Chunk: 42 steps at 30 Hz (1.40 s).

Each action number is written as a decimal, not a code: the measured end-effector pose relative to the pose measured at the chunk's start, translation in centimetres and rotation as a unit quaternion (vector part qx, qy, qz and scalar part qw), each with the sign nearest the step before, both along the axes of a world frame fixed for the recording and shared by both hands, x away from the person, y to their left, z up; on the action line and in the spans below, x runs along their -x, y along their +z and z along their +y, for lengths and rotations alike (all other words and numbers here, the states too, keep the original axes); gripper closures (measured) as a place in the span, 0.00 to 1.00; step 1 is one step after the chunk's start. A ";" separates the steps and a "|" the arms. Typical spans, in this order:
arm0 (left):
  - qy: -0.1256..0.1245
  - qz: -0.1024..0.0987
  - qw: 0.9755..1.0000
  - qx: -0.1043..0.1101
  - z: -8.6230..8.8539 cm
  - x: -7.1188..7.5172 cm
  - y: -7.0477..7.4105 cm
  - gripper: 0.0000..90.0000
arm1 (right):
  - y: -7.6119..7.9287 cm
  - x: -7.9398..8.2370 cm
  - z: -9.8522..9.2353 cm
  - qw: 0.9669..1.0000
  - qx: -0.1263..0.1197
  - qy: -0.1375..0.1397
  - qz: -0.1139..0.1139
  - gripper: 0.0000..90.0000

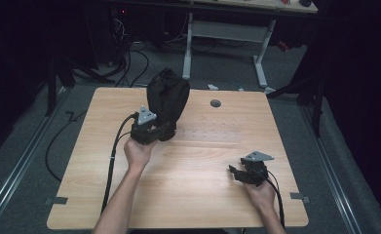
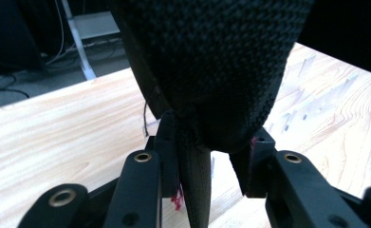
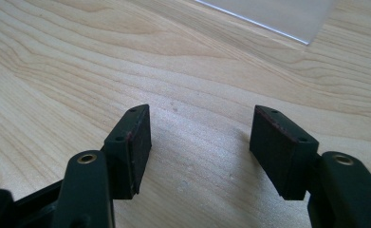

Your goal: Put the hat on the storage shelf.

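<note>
Bag: a black woven fabric bag (image 1: pixel 167 100) stands upright on the far left part of the wooden table (image 1: pixel 198 195), its top bunched and leaning a little toward the far edge. In the left gripper view its coarse weave (image 2: pixel 211 61) hangs close above the jaws.

Left gripper: the left gripper (image 1: pixel 154 130) sits at the near lower edge of the bag, held in the person's left hand (image 1: pixel 138 152). In its own view (image 2: pixel 211 156) the two jaws are closed in on a fold of the bag's bottom edge, with fabric pinched between them and a dark strip of it hanging down past the pads. A bit of red thread (image 2: pixel 177 202) shows by the left jaw.

Right gripper: the right gripper (image 1: pixel 237 173) rests low over the near right part of the table, well apart from the bag, held in the right hand (image 1: pixel 262 192). In its own view (image 3: pixel 202 142) the jaws stand wide apart with bare wood between them, gripping nothing.

Cables: a black cable (image 1: pixel 114 156) trails from the left gripper back along the forearm; another (image 1: pixel 277 195) runs from the right gripper toward the near edge.

Table: light wood grain, with a round dark hole (image 1: pixel 215 103) near the far edge, to the right of the bag.

Surroundings: grey floor (image 1: pixel 27 146) around the table and a white desk frame (image 1: pixel 227 34) beyond it.
</note>
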<state>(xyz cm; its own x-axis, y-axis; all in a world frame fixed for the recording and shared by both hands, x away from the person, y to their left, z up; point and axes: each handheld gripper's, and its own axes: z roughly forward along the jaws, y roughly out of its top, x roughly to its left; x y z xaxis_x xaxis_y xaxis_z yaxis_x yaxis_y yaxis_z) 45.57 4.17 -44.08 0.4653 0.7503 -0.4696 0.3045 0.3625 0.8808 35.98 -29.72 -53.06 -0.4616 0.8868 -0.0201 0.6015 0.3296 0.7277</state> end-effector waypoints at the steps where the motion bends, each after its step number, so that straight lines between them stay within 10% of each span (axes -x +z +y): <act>1: 0.001 0.005 1.000 0.002 0.2 0.0 0.0 0.74 | 0.0 0.0 0.0 1.000 0.000 0.000 0.000 0.44; 20: 0.015 0.044 0.999 0.013 1.8 0.1 0.2 0.37 | 0.0 0.0 0.0 1.000 0.000 0.000 0.000 0.44; 42: 0.016 0.055 0.998 0.001 4.6 3.2 0.7 0.34 | 0.0 0.0 0.0 1.000 0.000 0.000 0.000 0.44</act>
<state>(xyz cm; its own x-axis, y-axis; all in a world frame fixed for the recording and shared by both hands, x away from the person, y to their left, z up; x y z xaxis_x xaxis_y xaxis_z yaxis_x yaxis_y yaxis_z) 42.34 8.73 -43.34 0.3868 0.7633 -0.5175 0.3866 0.3752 0.8425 35.98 -29.72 -53.08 -0.4619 0.8867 -0.0208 0.6008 0.3301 0.7281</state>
